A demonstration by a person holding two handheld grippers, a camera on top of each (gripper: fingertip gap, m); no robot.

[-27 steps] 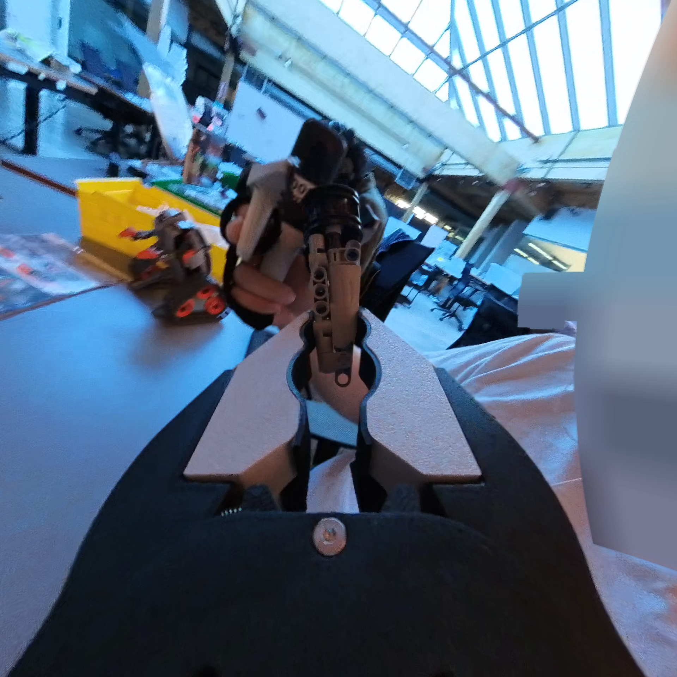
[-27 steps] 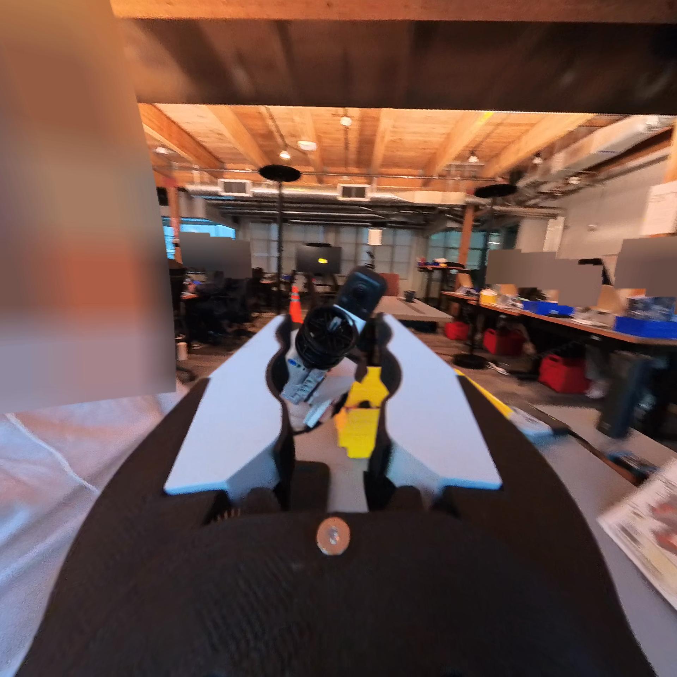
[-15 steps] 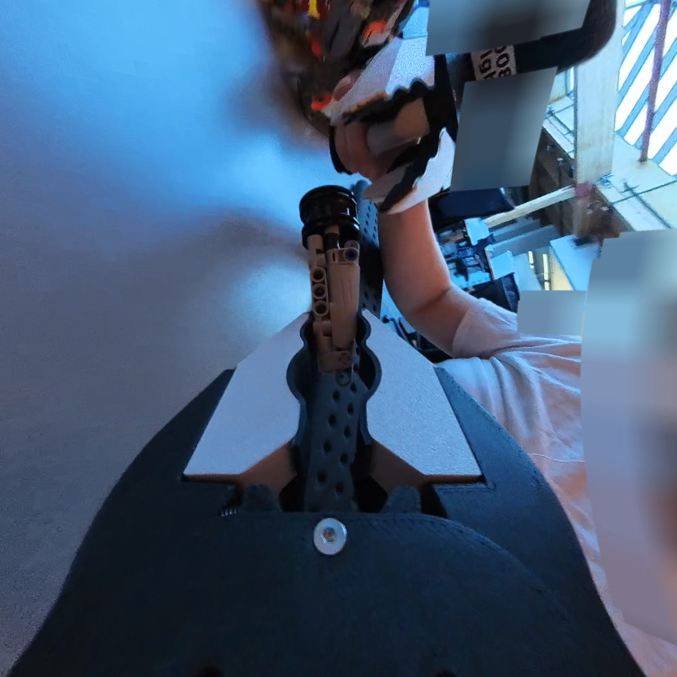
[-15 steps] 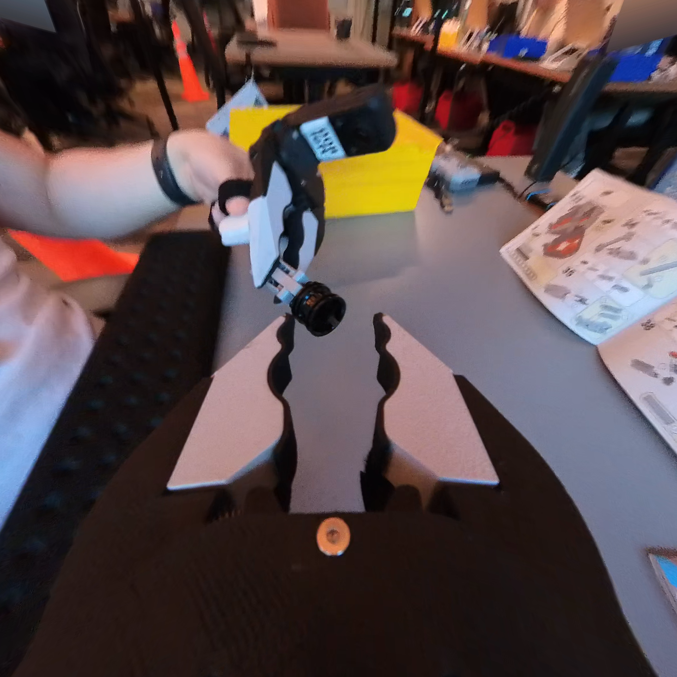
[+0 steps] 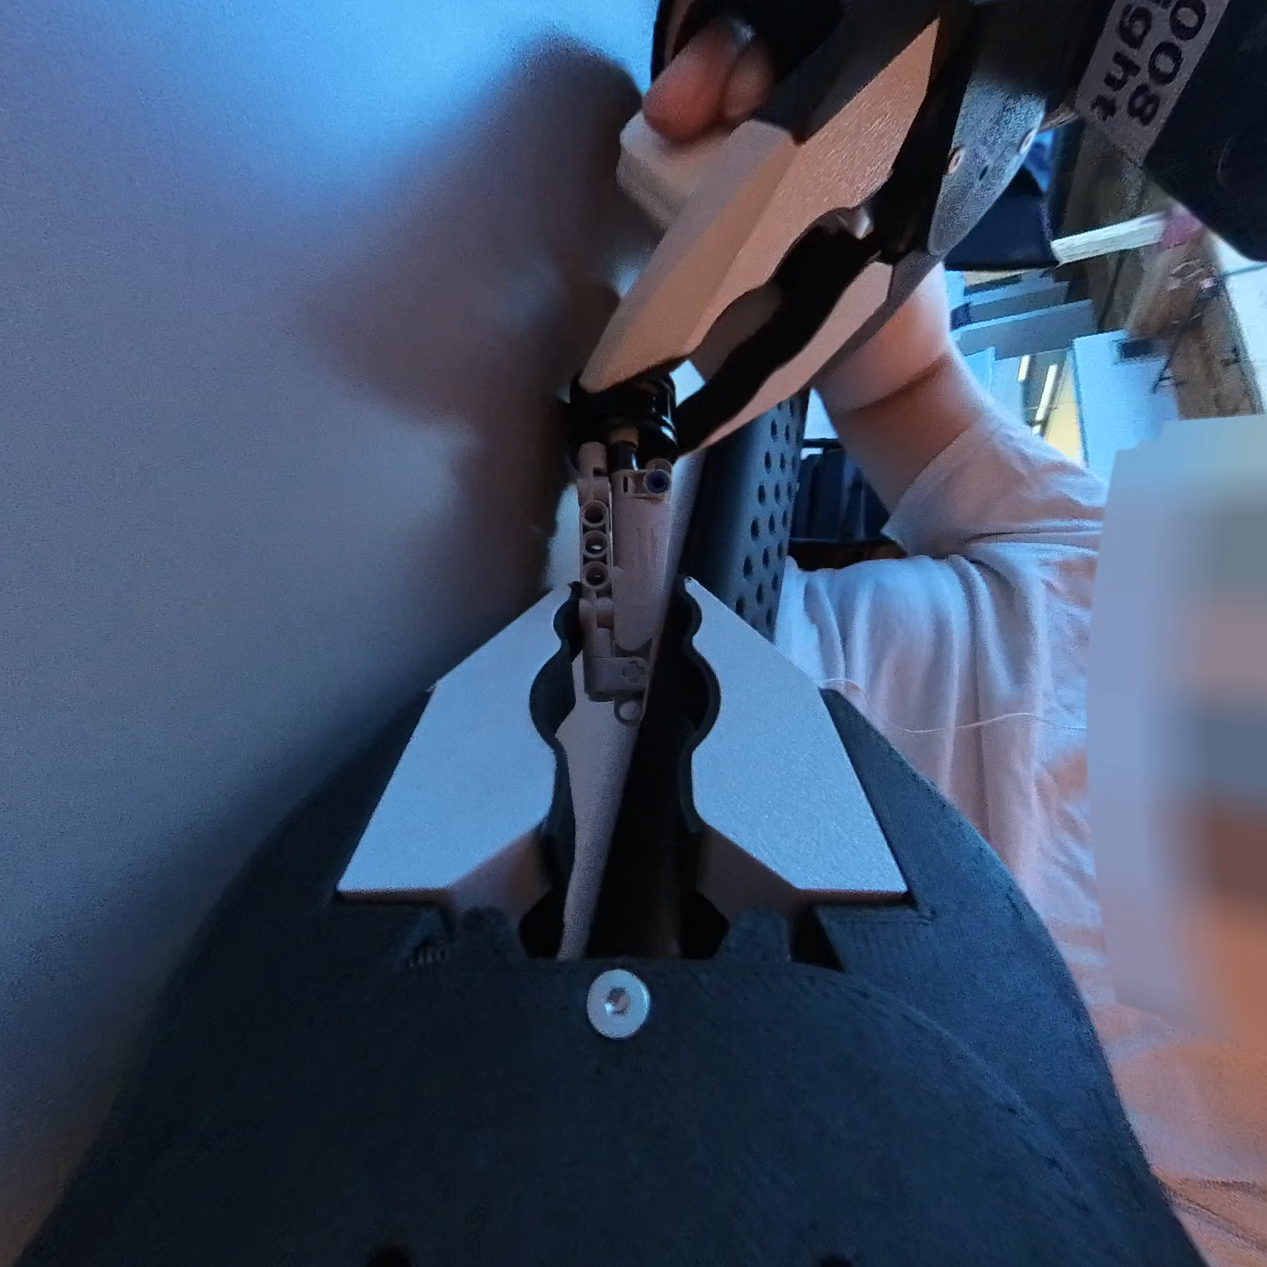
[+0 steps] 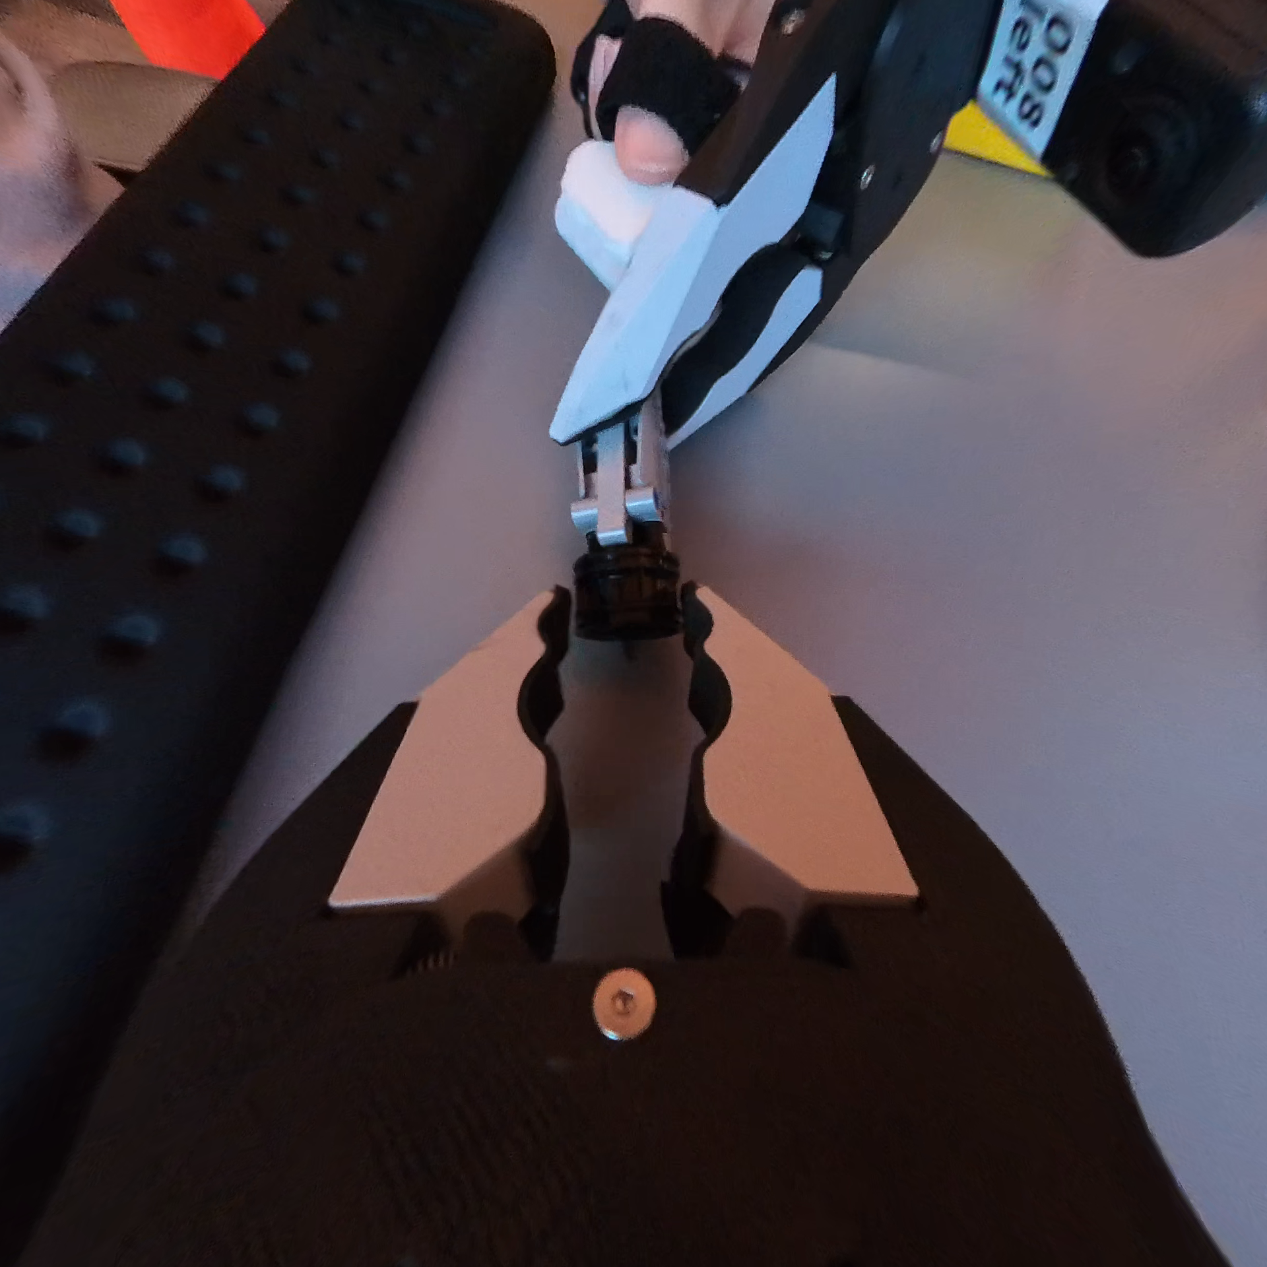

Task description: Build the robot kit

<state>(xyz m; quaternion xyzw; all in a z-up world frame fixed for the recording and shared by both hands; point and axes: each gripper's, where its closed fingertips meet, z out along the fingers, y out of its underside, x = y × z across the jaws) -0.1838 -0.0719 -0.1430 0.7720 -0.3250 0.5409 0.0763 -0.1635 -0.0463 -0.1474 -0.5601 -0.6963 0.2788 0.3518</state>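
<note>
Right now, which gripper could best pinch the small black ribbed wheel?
Probably the right gripper: its open jaws flank the small black ribbed wheel, while the left gripper is shut on the grey plastic beam piece carrying it.

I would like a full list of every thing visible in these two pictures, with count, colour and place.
brick part: one, grey, shut in the left claw, pointing forward.
wheel: one, black, on the part's far end, between the right claw's tips.
table: one, grey, under both claws.
chair back: one, black, perforated, at the table's edge.
bin: one, yellow, far corner.
left claw: one, black and white.
right claw: one, around the wheel; contact unclear.
</note>
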